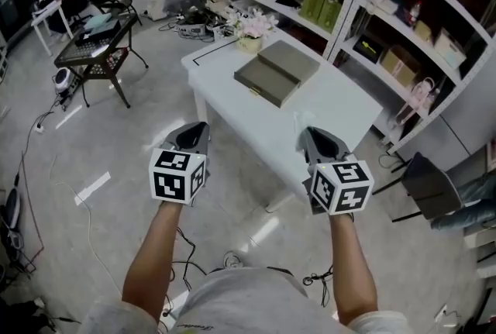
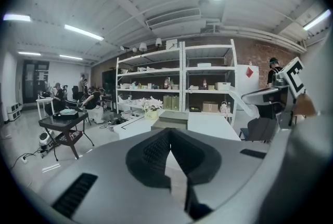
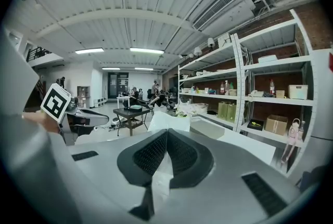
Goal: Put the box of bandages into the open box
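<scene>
**Operator:** How are my jaws set?

**Spotter:** You hold the left gripper (image 1: 197,131) and the right gripper (image 1: 311,136) side by side at about the same height. Both are out in front of you and short of the white worktop (image 1: 341,104), the left one over the floor. In the left gripper view (image 2: 169,132) your jaws are closed, with the ribbed pads meeting at the tips and nothing between them. The right gripper view (image 3: 166,133) shows the same: jaws pressed together and empty.

**Operator:** And the open box?

**Spotter:** The open box (image 1: 277,70) is grey and lies flat near the far end of the worktop, with its two halves side by side. It sits well apart from both your grippers. From the left gripper view it sits straight ahead of your jaws (image 2: 172,118). From the right gripper view it lies ahead and a little to the right (image 3: 208,127).

**Operator:** Where's the box of bandages?

**Spotter:** I can't pick it out in any view. There is a small pale speck on the worktop by the box's near edge, but it is too small to identify. A pot of pale flowers (image 1: 253,32) stands at the far corner, just beyond the open box. The shelving (image 1: 372,18) runs along your right.
</scene>
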Tool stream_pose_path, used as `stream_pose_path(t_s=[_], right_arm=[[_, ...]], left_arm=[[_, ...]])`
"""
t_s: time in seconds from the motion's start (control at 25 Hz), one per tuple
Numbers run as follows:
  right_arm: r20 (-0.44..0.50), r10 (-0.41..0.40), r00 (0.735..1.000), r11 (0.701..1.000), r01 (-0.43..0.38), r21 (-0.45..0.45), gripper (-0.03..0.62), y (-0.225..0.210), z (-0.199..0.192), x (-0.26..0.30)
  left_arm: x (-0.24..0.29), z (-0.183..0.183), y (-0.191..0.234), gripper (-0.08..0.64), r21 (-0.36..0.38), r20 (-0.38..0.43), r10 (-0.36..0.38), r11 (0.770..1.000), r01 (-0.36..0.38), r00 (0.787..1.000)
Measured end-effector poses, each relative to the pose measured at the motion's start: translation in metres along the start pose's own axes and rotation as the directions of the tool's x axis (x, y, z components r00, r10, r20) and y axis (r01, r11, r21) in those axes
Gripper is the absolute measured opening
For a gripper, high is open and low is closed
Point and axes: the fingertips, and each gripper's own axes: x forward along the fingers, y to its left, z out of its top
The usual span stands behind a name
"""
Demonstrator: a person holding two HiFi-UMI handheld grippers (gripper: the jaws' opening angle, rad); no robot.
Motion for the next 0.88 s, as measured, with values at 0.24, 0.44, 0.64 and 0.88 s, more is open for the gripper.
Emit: stream_pose_path(t_s=[0.24, 0.44, 0.64, 0.88], right_arm=[[-0.001, 0.003, 1.000, 1.000, -0.003, -0.010, 0.005, 0.009, 0.014, 0.028], [0.000, 0.010, 1.000, 1.000, -0.010, -0.013, 0.005, 0.010, 0.020, 0.049], [-0.002, 0.014, 1.000, 1.000, -0.014, 0.012, 0.005, 0.004, 0.023, 0.073], [-0.001, 0.021, 1.000, 1.000, -0.021, 0.009, 0.005, -0.005, 0.028, 0.110]], left_arm=[[0.009, -0.004, 0.027, 0.003, -0.014, -0.009, -0.001, 1.000, 0.001, 1.000], [0.018, -0.003, 0.041, 0.003, -0.007, -0.014, 0.005, 1.000, -0.005, 1.000], [0.032, 0.000, 0.055, 0.003, 0.001, -0.018, 0.015, 1.000, -0.015, 1.000], [0.059, 0.005, 0.073, 0.003, 0.020, -0.023, 0.019, 1.000, -0.018, 1.000]])
